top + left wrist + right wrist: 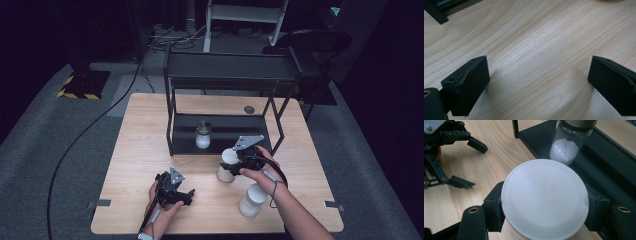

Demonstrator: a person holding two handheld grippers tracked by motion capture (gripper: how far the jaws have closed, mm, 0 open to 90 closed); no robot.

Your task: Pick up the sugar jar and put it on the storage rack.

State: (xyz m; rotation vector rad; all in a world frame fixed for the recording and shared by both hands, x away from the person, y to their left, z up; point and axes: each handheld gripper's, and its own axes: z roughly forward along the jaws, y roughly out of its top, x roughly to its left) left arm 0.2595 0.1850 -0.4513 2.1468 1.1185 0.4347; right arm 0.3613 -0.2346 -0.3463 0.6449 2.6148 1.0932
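Now your right gripper point(544, 220) is clamped on the white container point(545, 198), its jaws pressed against both sides just under the round lid. That container point(227, 165) stands on the table point(145, 130) just in front of the black rack point(225, 75), a little right of the middle and near the front edge of the rack's lower shelf. Your left gripper point(537, 82) sits released, jaws spread wide with nothing but bare wood between them; from the high view it point(172, 187) rests toward the table's near edge, left of centre.

As for progress, the grasp looks done, and the lift and the placing look left. One glass jar point(203, 135) with white powder in it already stands on the lower shelf of the rack, so I judge that you are stocking that shelf and this container is next. A second white container point(252, 200) waits near the table's near edge, right of centre, beside your right forearm, untouched.

Some things you cannot check from here. The lid hides the container's body and base in the right gripper view, so whether it has left the table is not clear. The jar point(570, 142) is cut off at the top there, its cap barely in frame. From above, your hand and the gripper cover much of the held container.
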